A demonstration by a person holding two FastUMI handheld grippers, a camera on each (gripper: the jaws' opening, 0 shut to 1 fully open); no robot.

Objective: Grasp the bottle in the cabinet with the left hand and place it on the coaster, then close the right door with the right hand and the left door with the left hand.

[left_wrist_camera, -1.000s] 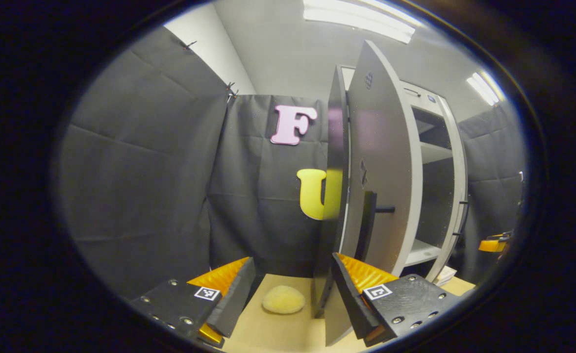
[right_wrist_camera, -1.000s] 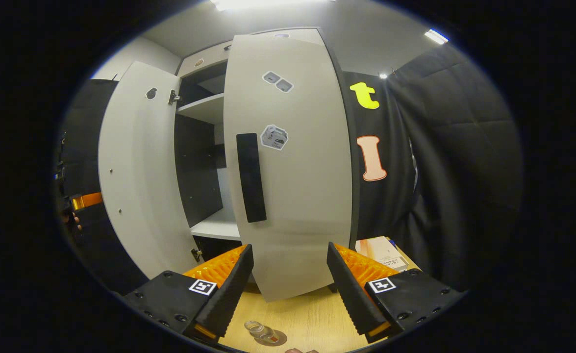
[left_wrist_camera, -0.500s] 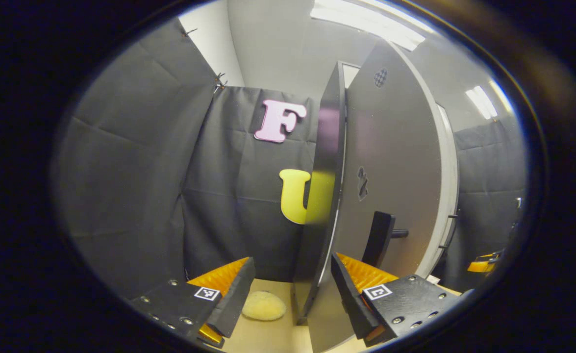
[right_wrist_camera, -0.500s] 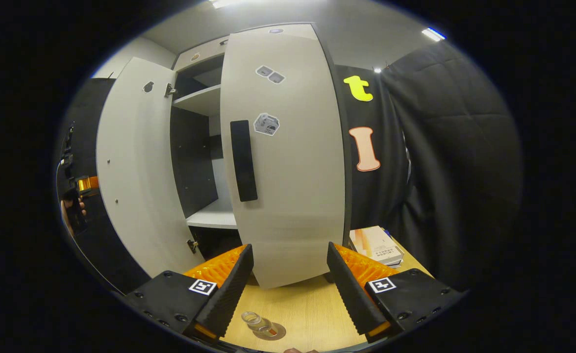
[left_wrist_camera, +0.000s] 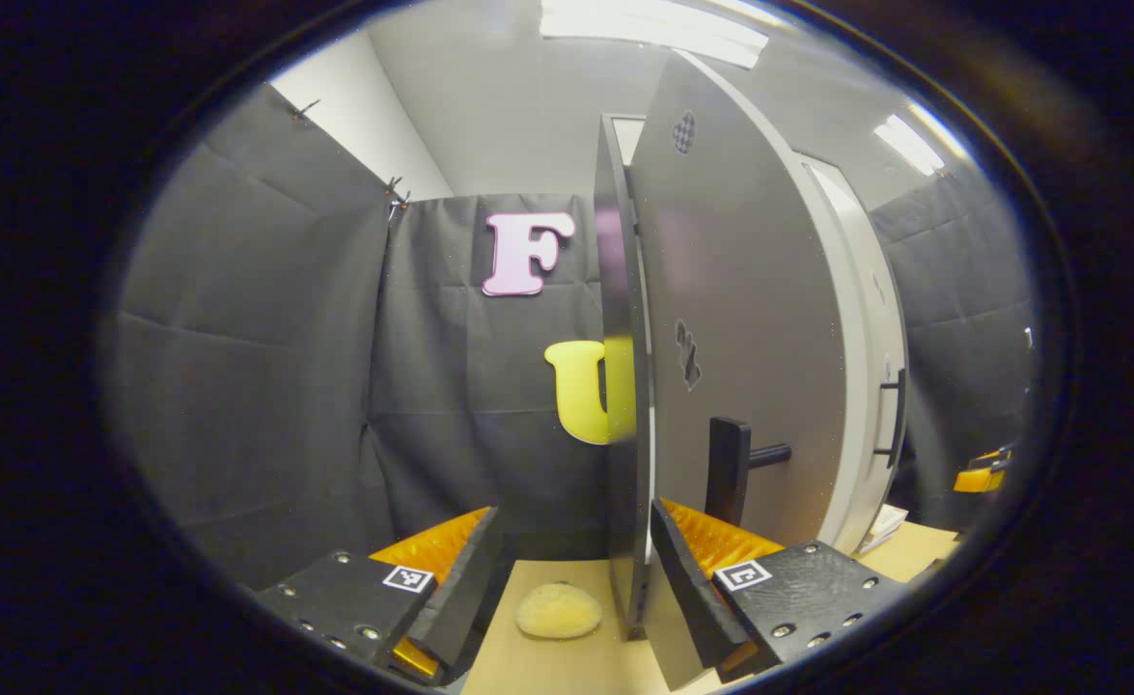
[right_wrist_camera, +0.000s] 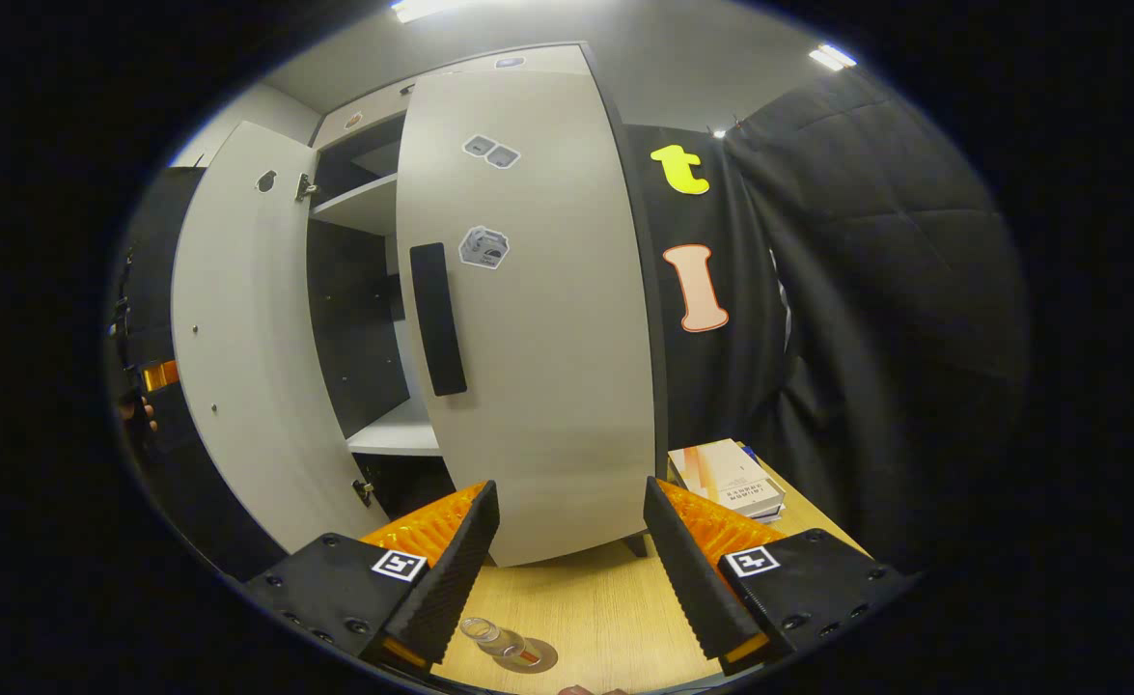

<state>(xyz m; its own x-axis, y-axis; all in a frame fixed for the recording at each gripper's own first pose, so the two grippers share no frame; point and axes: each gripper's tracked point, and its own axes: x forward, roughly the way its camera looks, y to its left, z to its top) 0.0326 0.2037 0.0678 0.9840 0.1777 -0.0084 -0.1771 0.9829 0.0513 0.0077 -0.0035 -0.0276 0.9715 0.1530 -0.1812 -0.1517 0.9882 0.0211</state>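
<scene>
Since a moment ago the right door (right_wrist_camera: pixel 538 328) swung nearer shut. My left tongs (left_wrist_camera: pixel 571 579) and right tongs (right_wrist_camera: pixel 571 569) are both open, holding nothing. The bottle (right_wrist_camera: pixel 499 642) stands on its coaster (right_wrist_camera: pixel 539 658) on the tabletop (right_wrist_camera: pixel 605 618). I should push the left door (left_wrist_camera: pixel 740 338) steadily on its outer face.

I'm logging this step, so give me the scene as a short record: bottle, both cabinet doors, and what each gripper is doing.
bottle: bottle on the coaster, on the table
right door: right door looks nearly shut
left door: left door open, shelves visible
left gripper: left gripper jaws open, straddling the left door's edge
right gripper: right gripper jaws open, empty, facing the right door
</scene>
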